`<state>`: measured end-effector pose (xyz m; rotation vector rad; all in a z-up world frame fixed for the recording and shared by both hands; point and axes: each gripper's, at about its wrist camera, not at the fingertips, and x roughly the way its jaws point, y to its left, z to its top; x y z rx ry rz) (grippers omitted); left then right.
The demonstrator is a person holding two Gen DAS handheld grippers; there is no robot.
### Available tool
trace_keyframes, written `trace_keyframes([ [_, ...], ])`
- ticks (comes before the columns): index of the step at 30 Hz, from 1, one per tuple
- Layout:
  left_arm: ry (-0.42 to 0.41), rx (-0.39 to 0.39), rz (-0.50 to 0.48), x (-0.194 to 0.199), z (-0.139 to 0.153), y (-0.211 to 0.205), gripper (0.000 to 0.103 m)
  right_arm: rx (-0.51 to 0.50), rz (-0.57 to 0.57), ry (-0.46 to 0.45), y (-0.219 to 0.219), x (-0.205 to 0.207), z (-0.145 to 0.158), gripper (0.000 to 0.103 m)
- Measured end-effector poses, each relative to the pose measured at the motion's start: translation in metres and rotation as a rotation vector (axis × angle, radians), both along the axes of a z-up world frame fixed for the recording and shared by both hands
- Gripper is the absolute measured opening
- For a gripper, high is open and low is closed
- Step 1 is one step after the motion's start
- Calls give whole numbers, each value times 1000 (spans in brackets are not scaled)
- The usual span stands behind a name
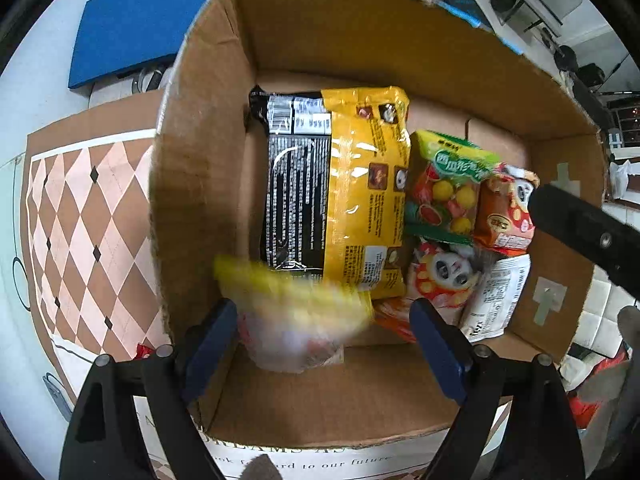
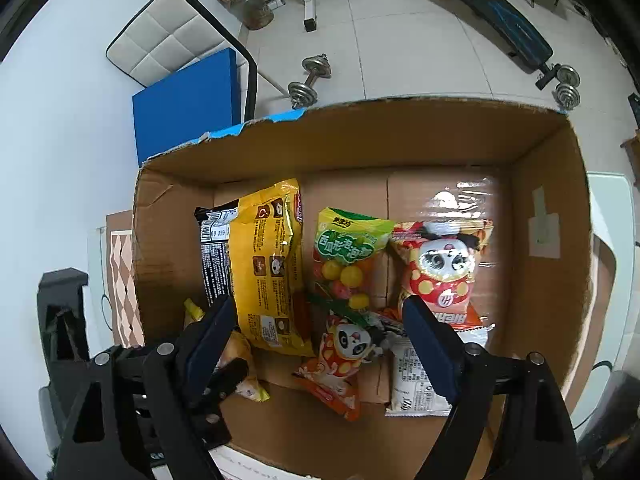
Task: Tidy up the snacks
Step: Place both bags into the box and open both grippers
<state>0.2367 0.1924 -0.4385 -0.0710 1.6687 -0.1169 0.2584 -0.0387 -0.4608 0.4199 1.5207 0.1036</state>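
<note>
An open cardboard box [image 1: 208, 160] [image 2: 552, 280] holds several snack packets. A big yellow-and-black bag [image 1: 340, 184] [image 2: 268, 264] lies at the left, with a green candy bag [image 1: 448, 184] [image 2: 348, 256] beside it. A red panda packet [image 1: 508, 208] [image 2: 440, 268] sits to the right, a smaller panda packet [image 1: 440, 276] [image 2: 344, 356] and a white packet [image 1: 496, 300] [image 2: 416, 388] nearer. My left gripper [image 1: 324, 308] is open over the box's near left corner; a blurred yellow-topped packet [image 1: 288, 312] is loose between its fingers. My right gripper [image 2: 319, 304] is open above the packets, gripping nothing.
The box stands on a brown-and-pink checkered mat [image 1: 88, 240]. A blue pad [image 1: 132, 20] [image 2: 188, 108] lies behind it, by a white padded chair [image 2: 168, 40]. A dumbbell [image 2: 310, 80] and a weight bench [image 2: 480, 4] are on the tiled floor beyond.
</note>
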Motion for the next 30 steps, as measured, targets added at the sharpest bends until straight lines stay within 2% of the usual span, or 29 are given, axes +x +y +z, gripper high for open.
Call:
trace_keyframes([
  [4,-53,-3,10,-3,22,2,88,-14,-7,-10,-6,-10,11,90],
  [8,-151,12,30,-14,54,6,88,-36,-13,-44,-12,-29,31,90],
  [13,-274,38,60,-32,93,17,88,-103,-11,-92,-16,-62,57,90],
  [19,-385,64,68,-63,127,22,88,-154,-25,-147,-17,-109,81,90],
  [26,-549,129,77,-113,155,27,88,-188,-27,-218,-7,-163,107,90],
  [30,-578,180,98,-149,144,43,88,-185,-27,-219,3,-196,100,90],
])
